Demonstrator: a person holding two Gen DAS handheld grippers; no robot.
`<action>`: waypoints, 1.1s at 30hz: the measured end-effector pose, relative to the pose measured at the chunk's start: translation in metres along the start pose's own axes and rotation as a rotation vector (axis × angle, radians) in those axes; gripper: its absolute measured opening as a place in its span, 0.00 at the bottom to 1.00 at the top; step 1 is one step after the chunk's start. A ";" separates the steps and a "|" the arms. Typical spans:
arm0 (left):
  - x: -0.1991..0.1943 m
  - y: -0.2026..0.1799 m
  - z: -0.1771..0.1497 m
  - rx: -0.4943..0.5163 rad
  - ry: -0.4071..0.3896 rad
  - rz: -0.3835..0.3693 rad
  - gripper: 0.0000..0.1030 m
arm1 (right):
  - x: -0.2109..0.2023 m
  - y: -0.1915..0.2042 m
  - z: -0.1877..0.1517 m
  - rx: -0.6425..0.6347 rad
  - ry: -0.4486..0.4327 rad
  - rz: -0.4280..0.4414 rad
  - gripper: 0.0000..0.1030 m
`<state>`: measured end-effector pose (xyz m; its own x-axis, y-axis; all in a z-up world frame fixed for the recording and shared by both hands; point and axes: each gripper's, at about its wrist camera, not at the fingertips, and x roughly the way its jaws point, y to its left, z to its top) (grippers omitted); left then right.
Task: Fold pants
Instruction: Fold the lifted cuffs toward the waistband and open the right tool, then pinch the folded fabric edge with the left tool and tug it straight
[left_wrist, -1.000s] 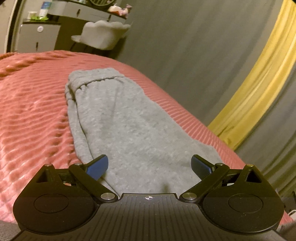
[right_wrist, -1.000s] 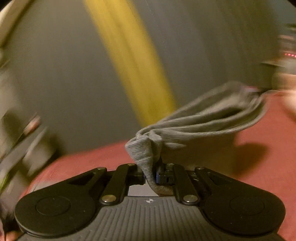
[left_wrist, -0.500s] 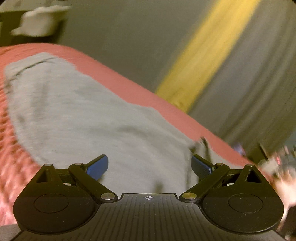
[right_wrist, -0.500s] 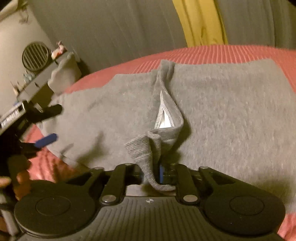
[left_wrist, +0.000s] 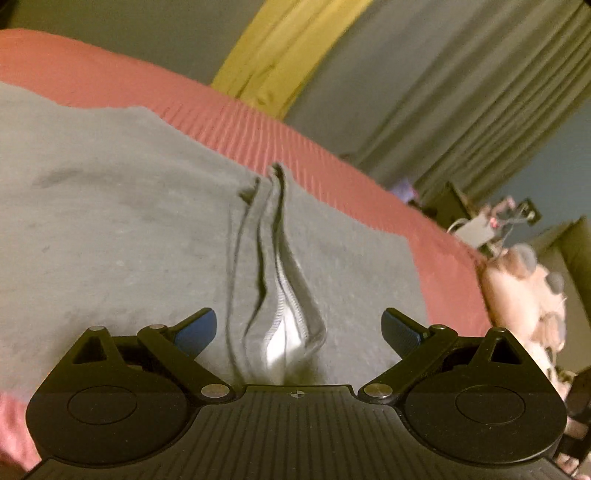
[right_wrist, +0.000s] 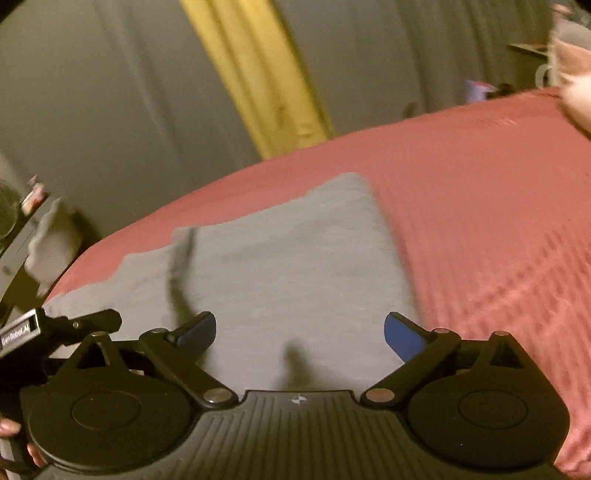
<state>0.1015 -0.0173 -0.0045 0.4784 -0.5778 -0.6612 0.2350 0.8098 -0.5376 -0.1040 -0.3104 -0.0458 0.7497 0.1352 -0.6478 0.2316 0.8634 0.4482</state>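
Right tool (right_wrist: 300, 330) just sprung wide and empty, left tool (left_wrist: 299, 326) released, grey pants (right_wrist: 295, 258) seemingly folded flat, seam ridge raised.

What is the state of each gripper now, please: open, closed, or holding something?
Left gripper: open, holding nothing; the grey pants lie under it.
Right gripper: open, its jaws have just been opening; nothing is between them.
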 end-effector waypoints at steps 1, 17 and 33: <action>0.011 0.002 0.003 -0.016 0.031 0.002 0.97 | 0.000 -0.008 -0.002 0.027 0.001 -0.013 0.95; 0.036 0.067 0.000 -0.257 0.119 -0.107 0.24 | 0.021 -0.024 -0.008 0.129 0.035 -0.049 0.96; 0.051 0.100 0.007 -0.432 0.154 -0.166 0.29 | 0.035 -0.014 -0.012 0.072 0.063 -0.113 0.96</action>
<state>0.1548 0.0351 -0.0883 0.3262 -0.7303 -0.6002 -0.0908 0.6078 -0.7889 -0.0884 -0.3121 -0.0822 0.6765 0.0713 -0.7330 0.3577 0.8382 0.4117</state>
